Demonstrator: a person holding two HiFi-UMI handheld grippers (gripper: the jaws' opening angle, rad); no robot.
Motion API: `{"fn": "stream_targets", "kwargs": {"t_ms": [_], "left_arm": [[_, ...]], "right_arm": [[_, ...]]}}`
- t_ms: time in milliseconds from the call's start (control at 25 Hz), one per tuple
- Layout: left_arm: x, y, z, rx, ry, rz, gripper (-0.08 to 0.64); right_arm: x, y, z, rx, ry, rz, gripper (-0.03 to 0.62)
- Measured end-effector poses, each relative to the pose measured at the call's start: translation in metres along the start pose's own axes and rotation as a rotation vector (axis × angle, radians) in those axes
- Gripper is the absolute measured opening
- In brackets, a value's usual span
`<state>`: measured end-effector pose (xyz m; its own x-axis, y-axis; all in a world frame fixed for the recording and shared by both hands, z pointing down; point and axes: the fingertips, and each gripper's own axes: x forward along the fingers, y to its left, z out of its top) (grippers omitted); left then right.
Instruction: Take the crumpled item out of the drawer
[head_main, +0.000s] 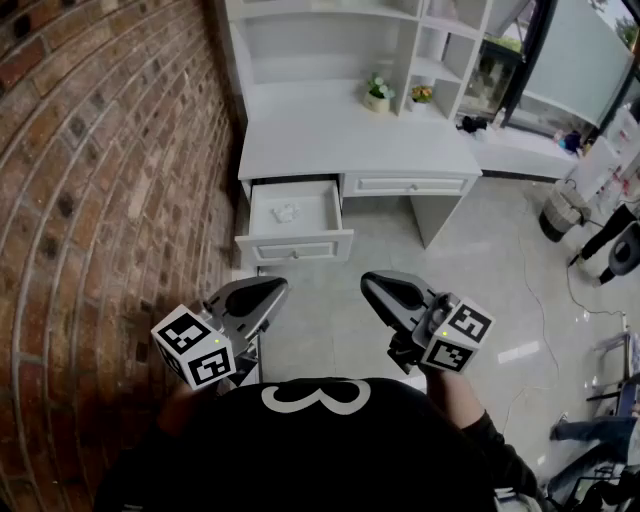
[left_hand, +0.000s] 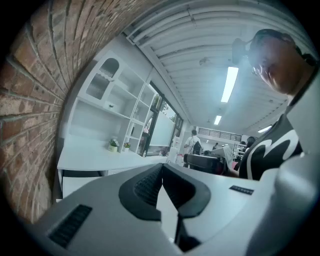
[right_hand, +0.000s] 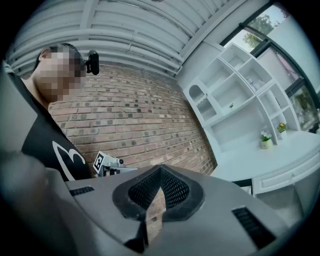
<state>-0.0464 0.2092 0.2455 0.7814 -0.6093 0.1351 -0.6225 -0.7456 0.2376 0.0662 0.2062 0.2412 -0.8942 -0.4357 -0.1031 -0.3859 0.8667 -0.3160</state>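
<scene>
A small white crumpled item (head_main: 286, 212) lies in the open white drawer (head_main: 294, 218) at the left end of the desk (head_main: 350, 135). Both grippers hang close to my chest, well short of the drawer. My left gripper (head_main: 274, 288) points up toward the drawer, jaws shut and empty; its own view shows the tips (left_hand: 161, 167) meeting. My right gripper (head_main: 372, 283) is held beside it, jaws shut with nothing between them, tips (right_hand: 160, 169) touching in its own view.
A brick wall (head_main: 90, 200) runs along the left, close to the drawer. White shelves (head_main: 420, 40) rise above the desk with two small potted plants (head_main: 378, 92). A closed drawer (head_main: 410, 185) sits right of the open one. Grey tiled floor (head_main: 480, 290) stretches to the right.
</scene>
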Motion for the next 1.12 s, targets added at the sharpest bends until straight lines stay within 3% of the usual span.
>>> {"fn": "stream_targets", "kwargs": {"t_ms": [720,920,960,1120], "left_arm": [[0.027,-0.018,-0.006,0.003,-0.002,0.03,0.003],[0.032,-0.022,-0.007,0.037,-0.023,0.05,0.006],[0.032,-0.022,-0.007,0.039,-0.031,0.057,0.018],[0.039,-0.02,-0.014,-0.005,-0.055,0.092,0.177]], "right_arm": [[-0.036,-0.02,0.002,0.001,-0.03,-0.022,0.011],[-0.05,-0.024,-0.003,-0.007,-0.021,-0.022,0.011],[-0.052,-0.023,-0.005,-0.009,-0.018,-0.019,0.011],[-0.064,-0.022,-0.016,-0.001,-0.008,-0.018,0.011]]}}
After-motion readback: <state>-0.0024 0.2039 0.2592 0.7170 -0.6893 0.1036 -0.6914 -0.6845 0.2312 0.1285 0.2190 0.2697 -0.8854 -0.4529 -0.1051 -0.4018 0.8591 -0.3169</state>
